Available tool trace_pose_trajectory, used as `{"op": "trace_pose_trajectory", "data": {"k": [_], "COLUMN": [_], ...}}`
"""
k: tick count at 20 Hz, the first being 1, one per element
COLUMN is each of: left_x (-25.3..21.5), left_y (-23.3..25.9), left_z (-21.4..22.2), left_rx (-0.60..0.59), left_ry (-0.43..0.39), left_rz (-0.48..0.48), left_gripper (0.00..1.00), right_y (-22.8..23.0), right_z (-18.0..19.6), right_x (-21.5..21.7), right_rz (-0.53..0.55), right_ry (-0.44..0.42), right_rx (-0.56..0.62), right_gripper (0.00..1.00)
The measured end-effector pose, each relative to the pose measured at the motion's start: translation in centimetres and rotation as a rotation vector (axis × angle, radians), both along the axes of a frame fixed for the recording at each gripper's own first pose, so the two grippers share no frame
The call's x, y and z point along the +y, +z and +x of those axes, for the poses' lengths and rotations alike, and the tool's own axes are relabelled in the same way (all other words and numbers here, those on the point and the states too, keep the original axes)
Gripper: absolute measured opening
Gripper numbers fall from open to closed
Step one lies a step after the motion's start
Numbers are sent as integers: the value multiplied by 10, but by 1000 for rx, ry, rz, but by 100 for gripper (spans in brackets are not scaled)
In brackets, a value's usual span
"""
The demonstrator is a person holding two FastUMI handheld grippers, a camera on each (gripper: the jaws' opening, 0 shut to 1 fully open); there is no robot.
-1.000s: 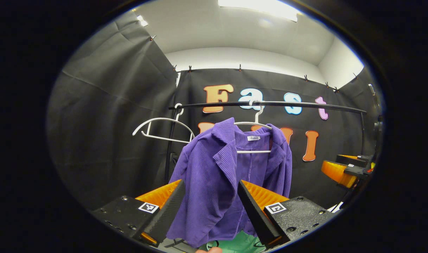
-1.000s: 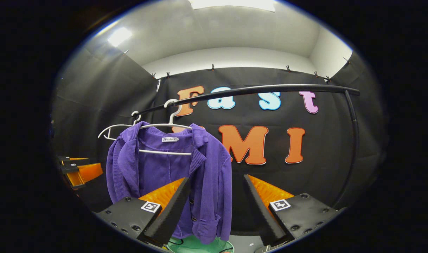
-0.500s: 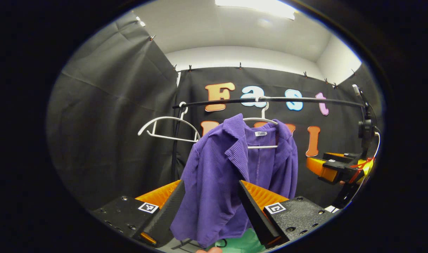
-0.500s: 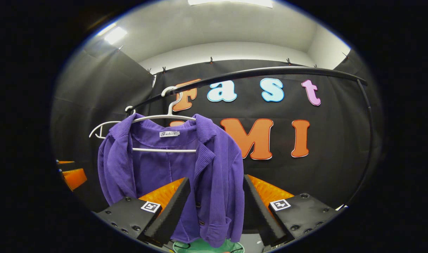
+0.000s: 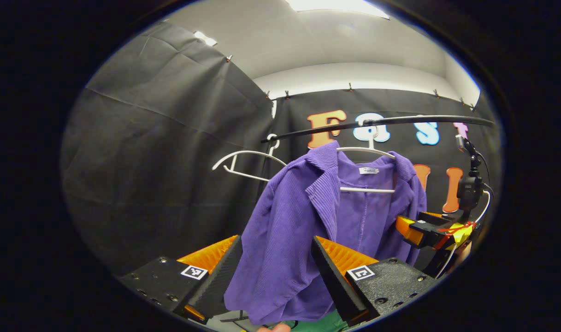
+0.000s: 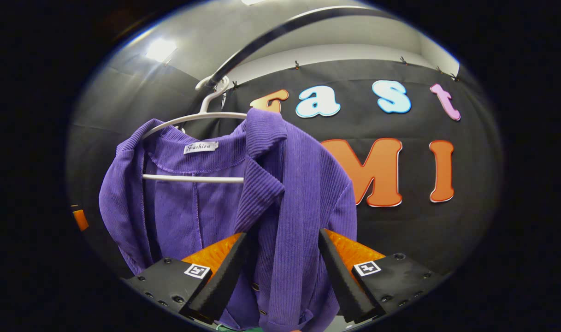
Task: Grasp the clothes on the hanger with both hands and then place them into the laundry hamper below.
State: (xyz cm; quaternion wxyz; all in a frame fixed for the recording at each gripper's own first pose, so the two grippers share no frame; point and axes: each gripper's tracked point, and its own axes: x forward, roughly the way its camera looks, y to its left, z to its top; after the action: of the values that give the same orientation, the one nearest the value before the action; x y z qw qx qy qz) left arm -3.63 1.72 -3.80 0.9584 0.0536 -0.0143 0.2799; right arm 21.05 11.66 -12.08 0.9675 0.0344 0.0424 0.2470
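Purple corduroy jacket (image 5: 303, 230) (image 6: 243, 203) hung open-fronted on white hanger (image 5: 368, 152) (image 6: 192, 120) from black rail (image 5: 381, 123) (image 6: 280, 32), white neck label inside collar. Second white hanger (image 5: 243, 161), bare, on same rail just beside, toward booth's side wall.

Left claw (image 5: 273, 272): fingers spread wide, framing jacket's lower front panel & hem in left gripper view; cloth in the gap, whether touching either finger can't tell, not pinched. Right claw (image 6: 282, 272): also wide open, pointed at jacket's other front panel w/ button edge; cloth hangs between fingers in right gripper view, contact w/ fingers unclear, no squeeze.

Right claw also seen in left gripper view (image 5: 411, 230), far side of jacket, near sleeve edge at about hem height, w/ cable & camera mount above.

Green hamper (image 5: 326, 322) partly visible below jacket hem, directly under garment; sliver of green also at bottom of right gripper view (image 6: 225, 328).
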Motion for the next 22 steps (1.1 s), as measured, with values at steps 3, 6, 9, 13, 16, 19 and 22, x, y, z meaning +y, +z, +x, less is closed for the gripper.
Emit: {"op": "trace_pose_trajectory", "data": {"k": [3,6,9,13,16,19,22], "left_x": [-9,-25,-26,-23,-24,-41,-73], "left_y": [8,3,-7,-30,-43,-55,-55], "left_z": [-2,4,21,61,84,107,118], "left_rx": [-16,-11,14,26,21,19,-21], "left_ry": [75,59,4,-74,-110,-198,-297], "left_rz": [26,28,21,-40,-76,-149,-230], "left_gripper": [95,92,92,92,95,95,92], "right_y": [-9,-22,-4,46,86,112,122], "right_z": [4,19,19,2,-4,-11,-15], "right_x": [14,-6,-41,-96,-137,-149,-152], "right_rz": [14,-7,68,72,97,78,54], "right_ry": [91,25,-52,-158,-274,-329,-344], "right_rx": [18,51,28,-125,-247,-324,-351], "right_gripper": [100,67,8,7,7,7,7]}}
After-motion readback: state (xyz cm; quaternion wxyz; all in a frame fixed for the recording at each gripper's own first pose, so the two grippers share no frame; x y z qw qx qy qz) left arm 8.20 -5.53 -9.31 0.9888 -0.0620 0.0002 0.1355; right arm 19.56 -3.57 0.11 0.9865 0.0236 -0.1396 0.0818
